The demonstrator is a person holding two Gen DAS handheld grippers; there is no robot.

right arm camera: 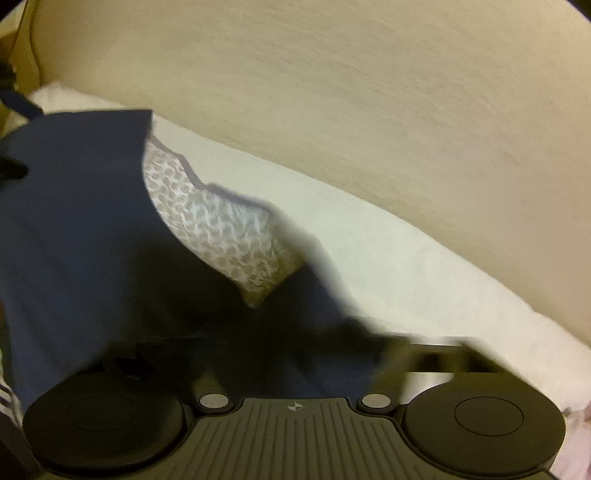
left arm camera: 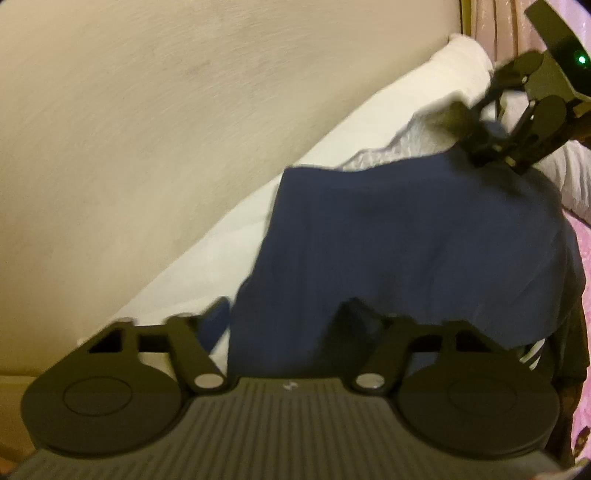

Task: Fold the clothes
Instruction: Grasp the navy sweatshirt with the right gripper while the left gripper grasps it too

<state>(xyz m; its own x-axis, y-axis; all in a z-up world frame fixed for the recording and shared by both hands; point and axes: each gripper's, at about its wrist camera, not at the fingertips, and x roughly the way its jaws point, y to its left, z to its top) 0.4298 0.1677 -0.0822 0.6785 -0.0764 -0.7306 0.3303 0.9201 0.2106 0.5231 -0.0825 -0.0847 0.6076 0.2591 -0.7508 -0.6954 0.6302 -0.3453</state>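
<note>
Hanging navy garment point(left arm camera: 406, 240), smooth, draped between both grippers.

A plain beige wall point(left arm camera: 129, 110) is filling the upper part of both views; a white-covered bed point(right arm camera: 406, 266) is running along its foot; pinkish curtain folds point(left arm camera: 495, 22) are hanging at the far corner; warm, dim light is tinting everything yellow.

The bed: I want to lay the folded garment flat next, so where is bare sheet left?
A bare strip of white sheet runs between the navy garment and the beige wall. It is crowded under the garment, where a patterned cloth pokes out, and beside the right gripper.
</note>
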